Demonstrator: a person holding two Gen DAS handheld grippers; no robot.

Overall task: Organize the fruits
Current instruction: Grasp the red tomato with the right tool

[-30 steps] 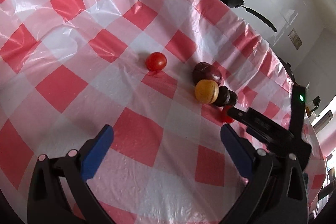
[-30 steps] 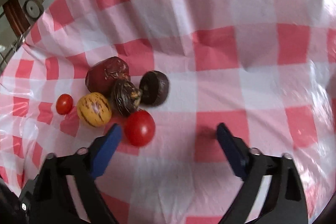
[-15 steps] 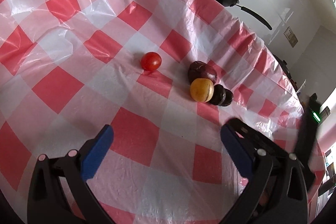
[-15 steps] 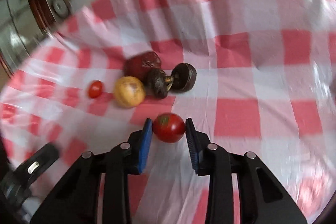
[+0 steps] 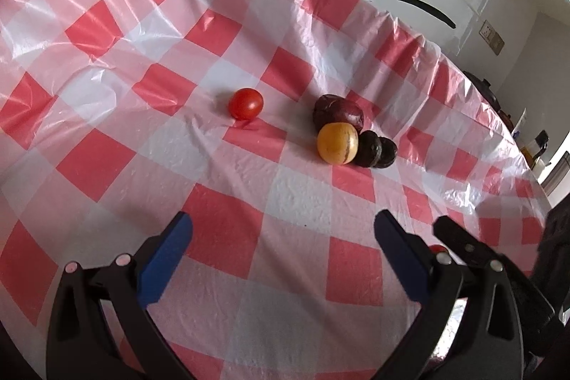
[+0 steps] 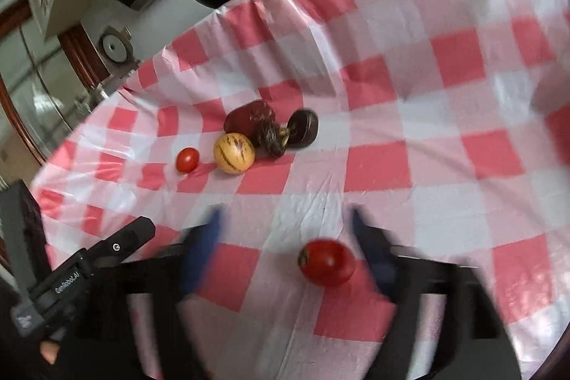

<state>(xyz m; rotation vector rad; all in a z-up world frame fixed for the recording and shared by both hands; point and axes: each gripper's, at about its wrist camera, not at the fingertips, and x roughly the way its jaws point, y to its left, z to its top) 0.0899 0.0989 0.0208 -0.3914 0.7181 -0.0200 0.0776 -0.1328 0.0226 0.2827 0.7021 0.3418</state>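
Lying loose between the opening right claw (image 6: 286,237) pads, glossy red tomato (image 6: 327,261), dark stem scar.

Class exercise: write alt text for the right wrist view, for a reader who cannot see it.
The right gripper, blurred, is opening its jaws around a large red tomato lying on the red-and-white checked tablecloth, near the right-hand jaw. Farther off sit a small tomato, a striped yellow fruit and three dark fruits; the left gripper shows at lower left.
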